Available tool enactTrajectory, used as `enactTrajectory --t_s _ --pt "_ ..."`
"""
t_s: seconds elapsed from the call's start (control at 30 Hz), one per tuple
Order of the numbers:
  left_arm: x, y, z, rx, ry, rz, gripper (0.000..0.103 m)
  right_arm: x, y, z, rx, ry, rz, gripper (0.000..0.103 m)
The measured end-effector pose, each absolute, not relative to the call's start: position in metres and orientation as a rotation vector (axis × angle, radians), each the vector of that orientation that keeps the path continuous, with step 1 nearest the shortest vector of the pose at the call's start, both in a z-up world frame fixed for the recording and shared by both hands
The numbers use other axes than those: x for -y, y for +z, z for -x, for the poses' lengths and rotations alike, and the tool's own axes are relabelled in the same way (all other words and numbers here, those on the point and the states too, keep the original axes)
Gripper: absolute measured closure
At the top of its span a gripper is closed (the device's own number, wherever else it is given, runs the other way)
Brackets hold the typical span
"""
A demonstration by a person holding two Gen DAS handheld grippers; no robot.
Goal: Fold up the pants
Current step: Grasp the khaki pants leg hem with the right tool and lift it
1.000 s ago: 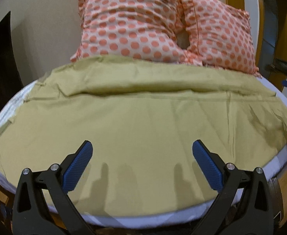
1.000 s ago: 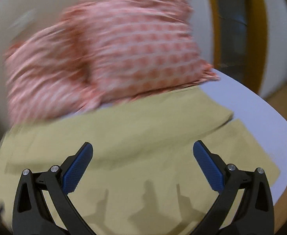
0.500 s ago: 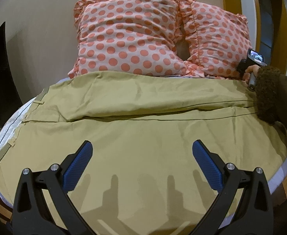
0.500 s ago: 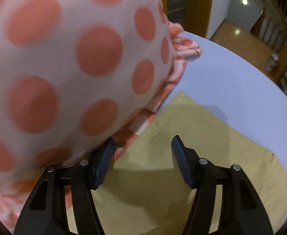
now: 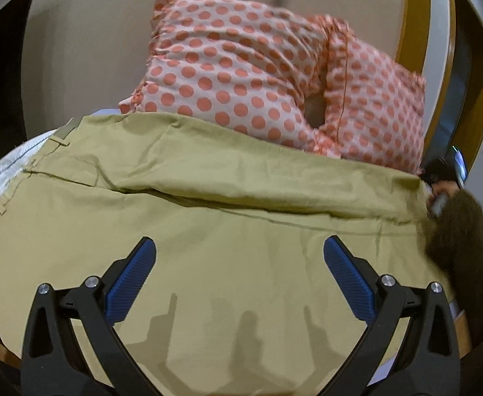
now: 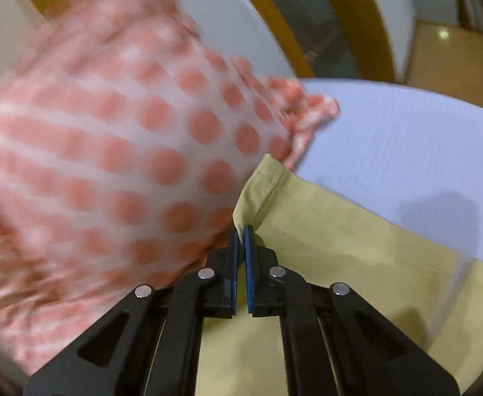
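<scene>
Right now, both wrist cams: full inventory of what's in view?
pants: one, khaki, spread flat across the bed; far cuff corner lifted by the pillows
pillows: two, white with orange dots, at the head of the bed against the wall
bedsheet: one, pale blue, bare beside the pants
wall: beige, behind the pillows
door frame: yellow-brown wood, right of the pillows
left gripper: black with blue pads, open, above the pants
right gripper: black with blue pads, shut on the cuff corner
person's sleeve: dark, fuzzy, at the right edge of the left view
</scene>
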State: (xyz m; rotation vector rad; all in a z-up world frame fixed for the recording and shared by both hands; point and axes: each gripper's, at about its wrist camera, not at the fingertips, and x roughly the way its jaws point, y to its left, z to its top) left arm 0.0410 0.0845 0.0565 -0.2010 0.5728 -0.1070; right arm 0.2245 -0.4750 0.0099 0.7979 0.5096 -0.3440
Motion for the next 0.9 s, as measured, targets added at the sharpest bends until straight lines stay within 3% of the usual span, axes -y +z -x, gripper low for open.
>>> enactTrajectory --t_s 0.17,0.23,0.4,0.47,0.57,0.6,0.8,0.83,0.87,0.9 --pt "-0.115 0.068 -0.035 -0.513 -0.173 0.309 0.002 0.471 0.020 -0.091 -0.377 -0.173 -0.859 0.099" --pt "-0.126 0.076 -0.035 -0.488 -0.179 0.334 0.002 0.469 0.027 -0.060 -0.401 -0.166 -0.901 0.099" --pt "-0.152 0.103 -0.052 -0.437 -0.166 0.386 0.002 0.467 -0.023 -0.020 -0.555 -0.159 -1.022 0.098" --pt "-0.161 0.106 -0.066 -0.463 -0.148 0.410 0.002 0.466 -0.028 -0.018 -0.577 -0.143 -1.057 0.093" --pt "-0.176 0.102 -0.095 -0.542 -0.140 0.494 0.002 0.463 -0.029 -0.005 -0.586 -0.144 -1.077 0.070" --pt "-0.180 0.100 -0.107 -0.571 -0.141 0.531 0.002 0.463 -0.031 0.002 -0.589 -0.150 -1.081 0.058" --pt "-0.181 0.088 -0.163 -0.683 -0.072 0.522 0.002 0.470 -0.030 0.001 -0.579 -0.169 -1.151 0.056" --pt "-0.180 0.086 -0.172 -0.700 -0.062 0.519 0.002 0.471 -0.029 0.000 -0.580 -0.179 -1.146 0.059" --pt "-0.181 0.084 -0.183 -0.720 -0.048 0.515 0.002 0.471 -0.028 -0.002 -0.590 -0.203 -1.113 0.068" --pt "-0.180 0.082 -0.195 -0.740 -0.030 0.509 0.002 0.471 -0.027 -0.003 -0.591 -0.205 -1.096 0.101"
